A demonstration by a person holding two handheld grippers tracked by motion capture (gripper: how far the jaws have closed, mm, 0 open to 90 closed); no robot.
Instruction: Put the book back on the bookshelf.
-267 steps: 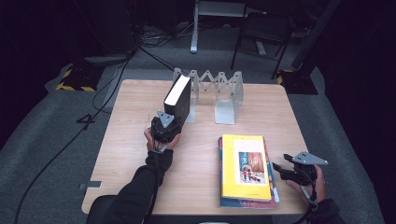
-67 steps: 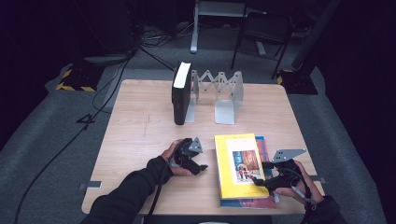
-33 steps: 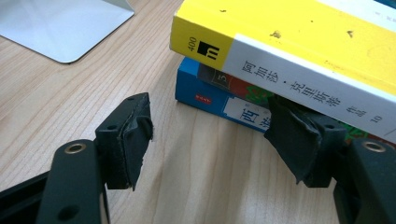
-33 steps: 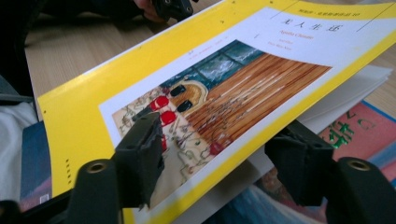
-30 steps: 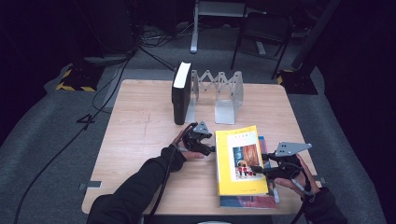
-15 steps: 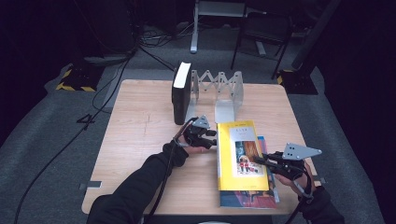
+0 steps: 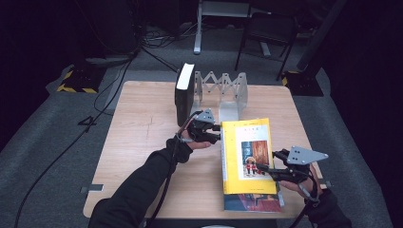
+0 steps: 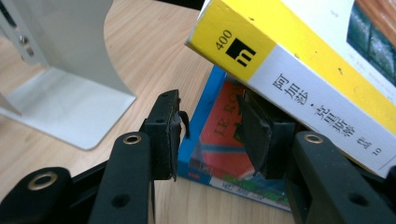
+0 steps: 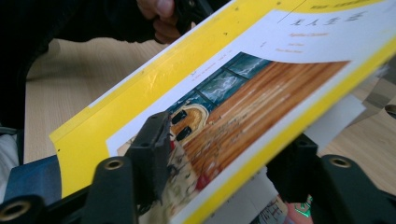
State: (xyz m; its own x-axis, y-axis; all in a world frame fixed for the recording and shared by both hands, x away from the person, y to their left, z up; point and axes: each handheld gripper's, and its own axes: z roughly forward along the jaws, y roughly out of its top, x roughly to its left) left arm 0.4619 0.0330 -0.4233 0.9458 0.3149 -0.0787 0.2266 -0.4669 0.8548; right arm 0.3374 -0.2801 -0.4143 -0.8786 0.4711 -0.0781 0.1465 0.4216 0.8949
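Observation:
A yellow book (image 7: 247, 152) lies tilted on a blue book (image 7: 252, 202), its far-left corner raised. My left gripper (image 7: 216, 134) is at that corner. In the left gripper view (image 8: 212, 126) its jaws have just been closing. One jaw sits under the yellow spine (image 8: 299, 79), and only the blue book (image 8: 219, 140) shows through the gap. My right gripper (image 7: 261, 168) straddles the book's right edge. Its jaws (image 9: 226, 135) have just been opening, one over the cover (image 9: 261, 93) and one beneath the edge.
A black book (image 7: 183, 95) stands upright in the metal folding rack (image 7: 228, 90) at the table's far middle; the rack's white base (image 8: 70, 70) is close to my left gripper. Bare wood (image 7: 142, 142) lies to the left. A chair (image 7: 266, 33) stands beyond the table.
The left gripper has moved up and toward the far side, raising the yellow book's far-left corner off the blue book. The right gripper has stayed at the book's right edge.

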